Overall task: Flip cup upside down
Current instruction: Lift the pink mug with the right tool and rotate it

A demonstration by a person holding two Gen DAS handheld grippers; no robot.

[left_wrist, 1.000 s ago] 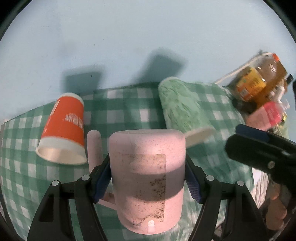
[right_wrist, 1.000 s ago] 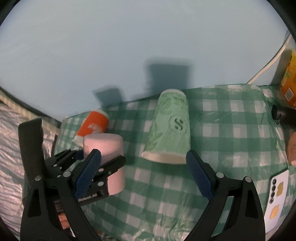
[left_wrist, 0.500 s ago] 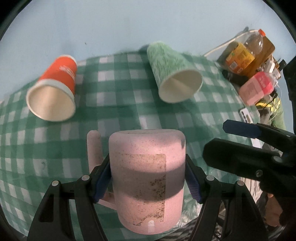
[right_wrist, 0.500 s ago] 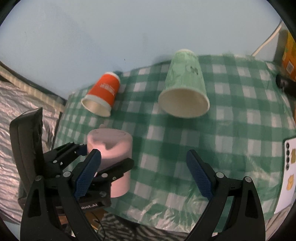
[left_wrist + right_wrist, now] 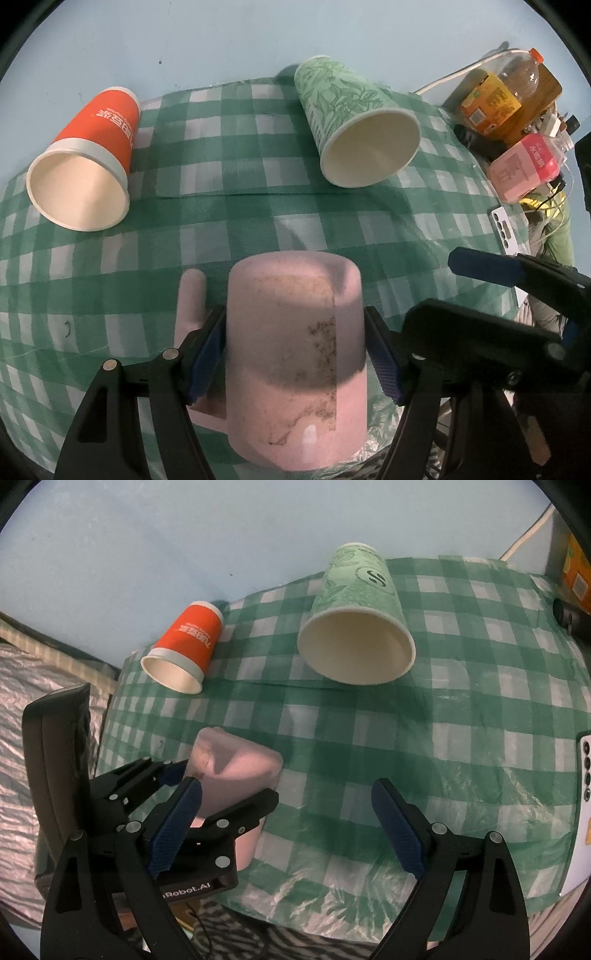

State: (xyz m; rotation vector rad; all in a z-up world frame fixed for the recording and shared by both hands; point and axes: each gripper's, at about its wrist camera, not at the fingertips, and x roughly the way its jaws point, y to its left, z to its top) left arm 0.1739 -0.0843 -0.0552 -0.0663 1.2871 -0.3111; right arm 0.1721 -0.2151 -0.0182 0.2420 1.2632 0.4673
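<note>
My left gripper point(image 5: 295, 354) is shut on a pink speckled mug point(image 5: 295, 354), its closed base pointing away from me and its handle point(image 5: 190, 306) to the left, held above the near edge of the green checked tablecloth point(image 5: 229, 206). The mug also shows in the right wrist view point(image 5: 232, 771), clamped in the left gripper point(image 5: 221, 794). My right gripper point(image 5: 286, 827) is open and empty, just right of the mug. An orange paper cup point(image 5: 88, 162) and a green paper cup point(image 5: 354, 122) lie on their sides farther back.
A drink bottle point(image 5: 506, 92) and a pink carton point(image 5: 524, 166) stand at the table's right side. A white phone point(image 5: 585, 771) lies at the right edge. A pale blue wall is behind the table. Silvery crinkled sheeting point(image 5: 22, 701) lies left of the table.
Both grippers have tilted downward over the last second, so the table and the cups' open mouths now show. The mug stays clamped in the left gripper. The right gripper stays open.
</note>
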